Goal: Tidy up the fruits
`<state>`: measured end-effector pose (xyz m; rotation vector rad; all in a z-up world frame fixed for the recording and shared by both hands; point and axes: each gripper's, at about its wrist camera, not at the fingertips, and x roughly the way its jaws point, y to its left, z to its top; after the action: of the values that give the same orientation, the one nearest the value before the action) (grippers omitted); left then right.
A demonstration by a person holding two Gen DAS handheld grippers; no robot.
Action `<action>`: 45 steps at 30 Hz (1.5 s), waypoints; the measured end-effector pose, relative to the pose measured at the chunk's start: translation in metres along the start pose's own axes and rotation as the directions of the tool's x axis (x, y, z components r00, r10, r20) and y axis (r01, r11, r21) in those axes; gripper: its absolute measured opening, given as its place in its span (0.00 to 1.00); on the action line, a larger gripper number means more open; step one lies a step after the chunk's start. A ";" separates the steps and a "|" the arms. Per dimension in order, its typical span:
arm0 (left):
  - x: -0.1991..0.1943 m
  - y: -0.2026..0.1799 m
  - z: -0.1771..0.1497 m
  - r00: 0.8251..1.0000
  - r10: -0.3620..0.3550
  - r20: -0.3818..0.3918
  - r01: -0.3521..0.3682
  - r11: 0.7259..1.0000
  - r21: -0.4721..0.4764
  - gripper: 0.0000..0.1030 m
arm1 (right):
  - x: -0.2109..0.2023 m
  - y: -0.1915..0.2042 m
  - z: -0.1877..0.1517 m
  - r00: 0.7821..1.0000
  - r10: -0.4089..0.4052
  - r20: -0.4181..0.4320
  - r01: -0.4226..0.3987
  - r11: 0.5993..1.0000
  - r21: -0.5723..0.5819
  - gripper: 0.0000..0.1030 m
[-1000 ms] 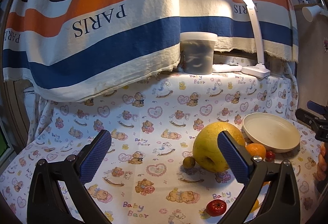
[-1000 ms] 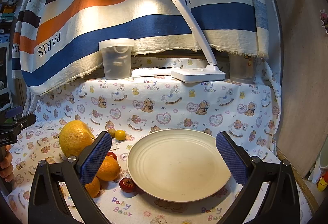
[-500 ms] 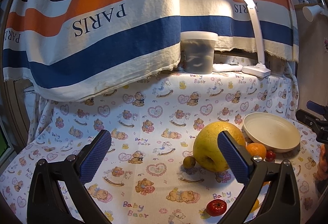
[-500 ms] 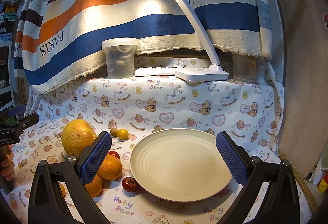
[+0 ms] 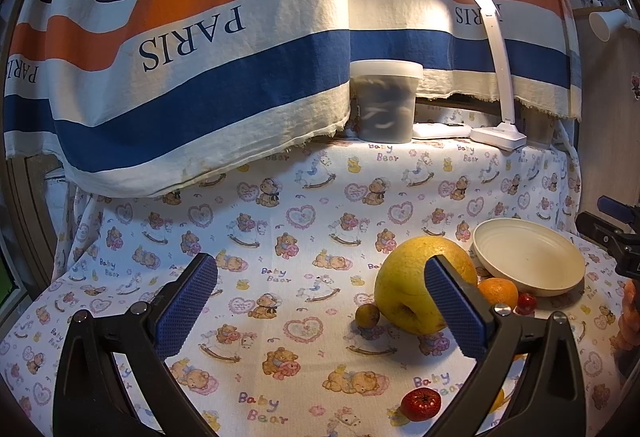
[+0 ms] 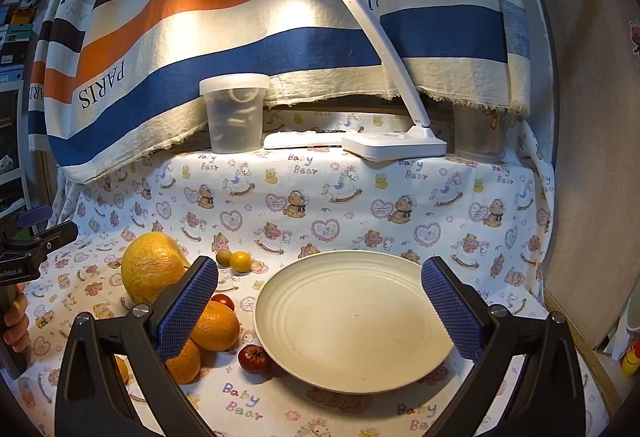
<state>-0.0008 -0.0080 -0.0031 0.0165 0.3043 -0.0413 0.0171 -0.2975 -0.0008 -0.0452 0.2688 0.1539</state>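
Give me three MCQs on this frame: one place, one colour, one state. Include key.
1. Where is the pomelo relative to the plate?
A. on it
B. to its left, on the cloth
C. behind the lamp

2. What colour are the gripper pads?
A. blue
B. red
C. white

3. What state is the right gripper in?
A. shut on an orange
B. open, holding nothing
C. shut on the plate

Key: B, it sits on the cloth beside the plate; A, both pads are blue; B, jaws spread wide with nothing between.

One pomelo (image 6: 150,271), one plate (image 6: 356,321), two oranges (image 6: 214,325), two red fruits (image 6: 254,358). Two small yellow-green fruits (image 6: 240,261). One desk lamp (image 6: 394,143), one lidded tub (image 6: 234,111).
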 end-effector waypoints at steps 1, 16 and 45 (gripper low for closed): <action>0.000 0.000 0.000 1.000 0.000 -0.001 0.000 1.000 0.000 1.00 | 0.001 0.000 0.000 1.000 0.000 0.000 0.000 1.000 0.002 1.00; -0.001 -0.002 -0.002 1.000 -0.005 -0.002 0.005 1.000 0.003 1.00 | 0.001 0.000 0.000 1.000 -0.004 -0.005 0.004 1.000 0.001 1.00; 0.000 -0.003 0.000 1.000 -0.009 -0.016 0.009 1.000 0.003 1.00 | 0.003 0.001 -0.001 1.000 -0.004 -0.004 0.004 1.000 0.000 1.00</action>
<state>-0.0008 -0.0109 -0.0029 0.0182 0.3199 -0.0501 0.0194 -0.2966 -0.0021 -0.0464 0.2727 0.1495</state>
